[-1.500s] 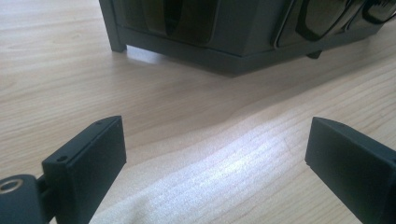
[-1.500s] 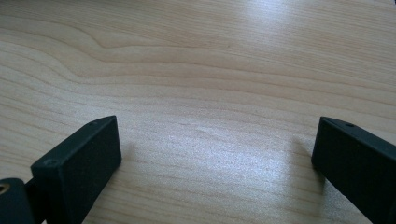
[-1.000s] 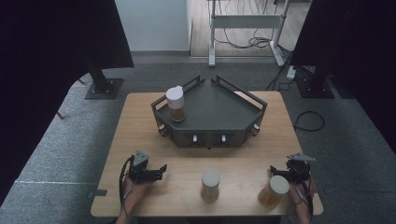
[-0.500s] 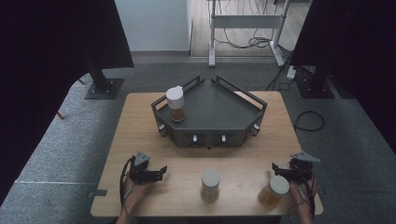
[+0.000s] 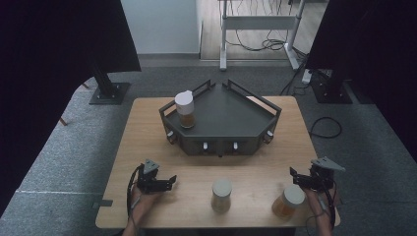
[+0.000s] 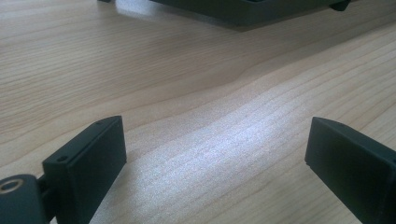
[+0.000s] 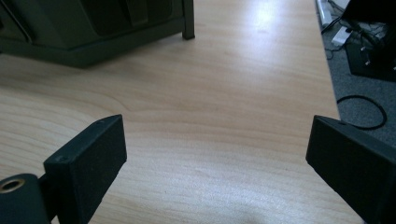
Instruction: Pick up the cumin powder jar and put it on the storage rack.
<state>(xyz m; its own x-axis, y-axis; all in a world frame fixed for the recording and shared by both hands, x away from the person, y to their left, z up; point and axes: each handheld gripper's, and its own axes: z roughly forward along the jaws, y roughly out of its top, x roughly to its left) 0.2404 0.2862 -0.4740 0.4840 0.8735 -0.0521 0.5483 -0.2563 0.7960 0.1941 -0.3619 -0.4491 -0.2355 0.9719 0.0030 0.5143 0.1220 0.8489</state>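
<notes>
Jars are what the grippers sit nearest to: one with a pale lid (image 5: 294,195) and amber contents stands at the table's near right corner, just beside the right gripper (image 5: 301,179), and a second, cream-lidded jar (image 5: 221,195) stands near the front edge between the two hands. A third jar (image 5: 185,109), white-capped with a brownish lower half, stands upright in the left corner of the dark tray (image 5: 231,115) farther back. The left gripper (image 5: 164,183) rests low over the wooden table (image 5: 147,123), well apart from any jar. Seen from their own cameras, the left gripper (image 6: 215,154) and right gripper (image 7: 217,154) both have jaws spread wide over bare wood, gripping nothing; the right gripper view also catches the tray's foot and the floor cables (image 7: 362,112) past the table edge.
</notes>
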